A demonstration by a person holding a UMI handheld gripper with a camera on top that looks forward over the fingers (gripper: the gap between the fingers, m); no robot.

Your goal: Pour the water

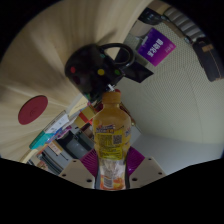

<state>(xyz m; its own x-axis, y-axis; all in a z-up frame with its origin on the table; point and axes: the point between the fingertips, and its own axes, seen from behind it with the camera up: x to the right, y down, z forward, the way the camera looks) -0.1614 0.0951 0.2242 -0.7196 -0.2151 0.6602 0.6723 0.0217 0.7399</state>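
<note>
Gripper is clamped on a plastic bottle: both fingers press its lower body, jaws only partly apart, abt a bottle's width. Magenta pads show at either side of the bottle, touching it.

Bottle is clear plastic w/ a yellow-orange label round its middle, orange cap up top, clear ribbed section at the base betw the fingers. Label has small print and a coloured logo, too small to read. Whole scene looks tilted, so bottle prob isn't upright relative to the table, though can't tell the angle for sure.

Beyond the bottle's cap: a black kettle-like vessel, rounded, glossy, w/ a looped handle on one side and a few small coloured dots on its body. It sits on a pale, finely ribbed or woven table surface.

Further off on that surface: a purple box w/ white lettering, a dark device near it. A dark red round disc lies flat, well apart from the kettle. Beside the bottle, a clutter of teal and white items, shapes unclear.
</note>
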